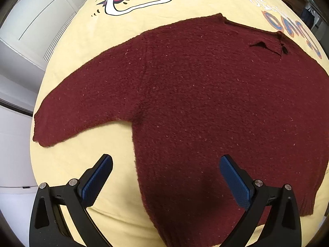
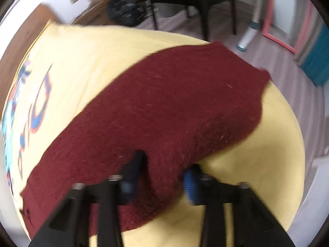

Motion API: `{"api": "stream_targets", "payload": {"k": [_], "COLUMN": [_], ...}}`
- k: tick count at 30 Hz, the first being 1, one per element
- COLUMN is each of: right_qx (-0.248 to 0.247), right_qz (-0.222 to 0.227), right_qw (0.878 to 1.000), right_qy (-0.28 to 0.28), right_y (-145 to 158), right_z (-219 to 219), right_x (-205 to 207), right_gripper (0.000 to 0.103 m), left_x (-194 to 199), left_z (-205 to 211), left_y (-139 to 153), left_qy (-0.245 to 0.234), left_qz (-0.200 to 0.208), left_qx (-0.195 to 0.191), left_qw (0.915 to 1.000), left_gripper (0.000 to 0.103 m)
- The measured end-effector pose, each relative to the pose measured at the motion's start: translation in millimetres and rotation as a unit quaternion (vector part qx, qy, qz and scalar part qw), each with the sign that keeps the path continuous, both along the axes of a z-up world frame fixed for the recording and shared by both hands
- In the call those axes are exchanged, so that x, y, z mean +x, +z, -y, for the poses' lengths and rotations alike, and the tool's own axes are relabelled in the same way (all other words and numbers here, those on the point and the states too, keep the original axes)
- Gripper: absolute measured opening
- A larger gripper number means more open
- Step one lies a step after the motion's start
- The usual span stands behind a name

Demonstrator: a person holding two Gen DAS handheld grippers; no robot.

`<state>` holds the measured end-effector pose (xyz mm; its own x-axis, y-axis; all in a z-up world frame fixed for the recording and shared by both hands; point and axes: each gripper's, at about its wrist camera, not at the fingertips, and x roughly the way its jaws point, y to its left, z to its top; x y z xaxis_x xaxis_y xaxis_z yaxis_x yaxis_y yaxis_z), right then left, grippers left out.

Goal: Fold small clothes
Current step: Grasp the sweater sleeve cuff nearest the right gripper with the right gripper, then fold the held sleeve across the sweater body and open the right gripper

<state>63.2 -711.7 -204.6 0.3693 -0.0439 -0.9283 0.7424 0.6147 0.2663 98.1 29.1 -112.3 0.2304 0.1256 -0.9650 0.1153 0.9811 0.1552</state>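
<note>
- Left wrist view: I see the maroon sweater [image 1: 205, 103] spread flat on a yellow cloth [image 1: 78, 164] with a cartoon print, which covers what I take to be a table. One sleeve [image 1: 82, 113] stretches out to the left, and the neckline sits at the far right.
- My left hand-held gripper [image 1: 166, 185] hovers low over the sweater's near side edge with its jaws wide apart. One blue pad is over the yellow cloth, the other over the knit, and nothing sits between them.
- The knit looks thick, soft and fuzzy. I judge it light and floppy, likely to sag and drag on the cloth instead of sliding cleanly, so a pinch at an edge, hem or cuff should hold best.
- Right wrist view: the picture is motion-blurred. The other sleeve [image 2: 226, 78] runs away toward the far edge of the table, where its cuff reaches the rim.
- My right hand-held gripper [image 2: 162, 175] has its jaws closed in on a raised fold of the sweater [image 2: 164, 113] near the sleeve's underside. The fabric bunches between the pads and is lifted off the yellow cloth [image 2: 246, 175].
- That gripper points forward along the sleeve, close to the surface.
</note>
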Motion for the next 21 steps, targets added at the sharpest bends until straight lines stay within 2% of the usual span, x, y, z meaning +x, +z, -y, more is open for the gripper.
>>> {"api": "stream_targets", "payload": {"k": [3, 9, 15, 21], "right_qx": [-0.035, -0.087, -0.074, -0.076], "right_qz": [0.001, 0.078, 0.166, 0.21], "right_qw": [0.999, 0.988, 0.971, 0.949], "right_qy": [0.039, 0.097, 0.155, 0.221], "right_y": [23.6, 98.5, 165.3, 216.5], "right_z": [-9.1, -56.1, -124.5, -213.5], "right_x": [12.2, 23.0, 42.3, 69.2], "right_gripper": [0.015, 0.013, 0.013, 0.013], "left_x": [1.2, 3.7, 10.0, 14.2], "left_z": [-6.6, -21.2, -28.3, -32.4], "left_y": [-2.3, -9.1, -8.0, -0.4], "left_qy": [0.001, 0.011, -0.006, -0.028], "left_qz": [-0.004, -0.005, 0.0, 0.018], "left_qx": [-0.007, -0.031, -0.043, -0.047], "left_qw": [1.0, 0.9994, 0.999, 0.9983], "left_gripper": [0.102, 0.102, 0.102, 0.102]}}
